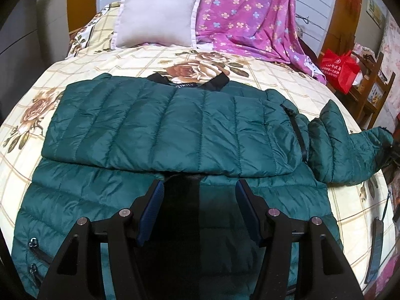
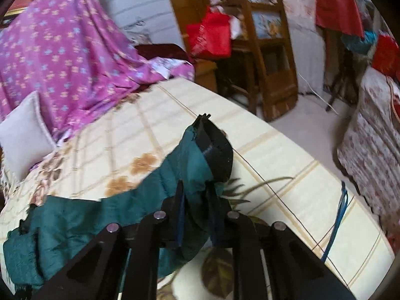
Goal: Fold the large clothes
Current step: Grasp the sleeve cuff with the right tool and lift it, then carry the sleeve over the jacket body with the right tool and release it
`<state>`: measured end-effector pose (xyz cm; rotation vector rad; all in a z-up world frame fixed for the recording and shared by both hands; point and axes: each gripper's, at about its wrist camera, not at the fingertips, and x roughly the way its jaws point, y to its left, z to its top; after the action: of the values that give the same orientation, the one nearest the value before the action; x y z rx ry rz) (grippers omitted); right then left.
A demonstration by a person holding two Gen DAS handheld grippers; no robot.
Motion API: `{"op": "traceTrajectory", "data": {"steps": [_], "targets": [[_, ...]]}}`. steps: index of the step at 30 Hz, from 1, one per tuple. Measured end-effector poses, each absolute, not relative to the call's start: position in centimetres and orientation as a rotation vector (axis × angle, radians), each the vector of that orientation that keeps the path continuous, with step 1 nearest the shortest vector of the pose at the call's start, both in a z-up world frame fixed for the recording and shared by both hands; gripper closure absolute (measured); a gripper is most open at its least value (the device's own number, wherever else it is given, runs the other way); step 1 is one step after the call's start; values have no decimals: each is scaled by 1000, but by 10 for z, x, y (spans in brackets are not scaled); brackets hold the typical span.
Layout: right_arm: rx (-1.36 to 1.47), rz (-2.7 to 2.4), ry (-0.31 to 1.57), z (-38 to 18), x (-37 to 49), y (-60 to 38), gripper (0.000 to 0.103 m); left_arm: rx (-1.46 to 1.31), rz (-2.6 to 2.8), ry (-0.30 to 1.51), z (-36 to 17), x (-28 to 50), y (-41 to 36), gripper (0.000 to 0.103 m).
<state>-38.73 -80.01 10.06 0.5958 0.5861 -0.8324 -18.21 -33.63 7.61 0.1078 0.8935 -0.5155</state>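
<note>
A dark green quilted puffer jacket (image 1: 170,127) lies across the floral bedspread (image 1: 150,60), one sleeve folded flat across its body. My left gripper (image 1: 198,187) is open and empty, hovering over the jacket's lower part. The other sleeve (image 1: 350,147) trails off to the right. My right gripper (image 2: 196,190) is shut on that sleeve (image 2: 190,160) near its black cuff (image 2: 216,150) and holds it lifted above the bed.
A white pillow (image 1: 157,15) and a purple flowered blanket (image 1: 250,17) lie at the head of the bed. A red bag (image 2: 212,35) and a wooden chair (image 2: 270,57) stand beyond the bed's right edge. A dark strap (image 1: 375,245) lies near that edge.
</note>
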Motion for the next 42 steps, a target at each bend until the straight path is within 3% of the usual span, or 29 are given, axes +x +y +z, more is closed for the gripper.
{"op": "traceTrajectory", "data": {"steps": [20, 30, 42], "targets": [[450, -421, 547, 208, -293, -644, 90, 93, -461, 877, 80, -151, -250, 63], [357, -223, 626, 224, -224, -548, 90, 52, -407, 860, 72, -126, -211, 62], [339, -38, 731, 200, -139, -455, 90, -46, -393, 886, 81, -108, -177, 63]]}}
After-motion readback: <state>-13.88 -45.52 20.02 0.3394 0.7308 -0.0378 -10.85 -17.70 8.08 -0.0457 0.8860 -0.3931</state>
